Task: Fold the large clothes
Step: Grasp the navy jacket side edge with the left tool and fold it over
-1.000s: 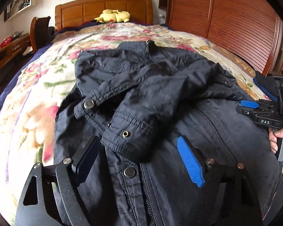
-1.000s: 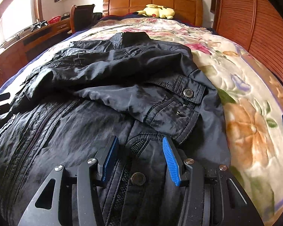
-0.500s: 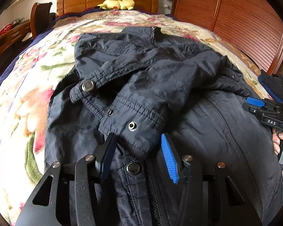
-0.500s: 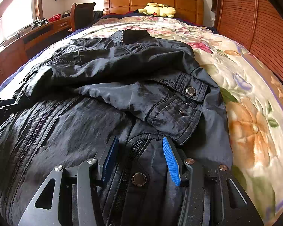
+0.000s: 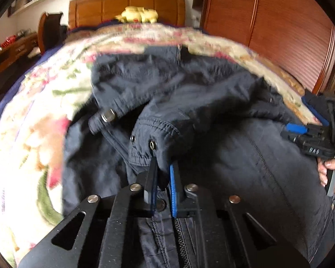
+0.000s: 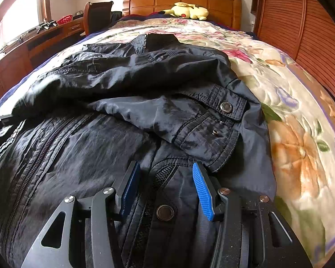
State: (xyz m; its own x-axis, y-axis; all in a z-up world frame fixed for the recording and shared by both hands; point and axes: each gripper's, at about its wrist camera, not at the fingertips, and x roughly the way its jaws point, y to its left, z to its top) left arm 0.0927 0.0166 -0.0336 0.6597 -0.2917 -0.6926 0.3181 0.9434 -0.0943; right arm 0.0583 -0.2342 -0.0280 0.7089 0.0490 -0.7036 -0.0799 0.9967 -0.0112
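While the dark jacket [image 6: 114,116] is spread on the floral bedspread [image 6: 297,138] at frame centre, its cuff [image 5: 158,143] is pinched by the clenched left gripper [image 5: 162,178], likely for folding, and the hem is straddled by the released right gripper [image 6: 165,178].

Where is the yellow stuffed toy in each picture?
Left wrist view: the toy is at top centre, blurred, by the headboard.
Right wrist view: the toy is at top, a bit right of centre, by the same headboard.
Shared landmark: the jacket collar points toward the toy in both.
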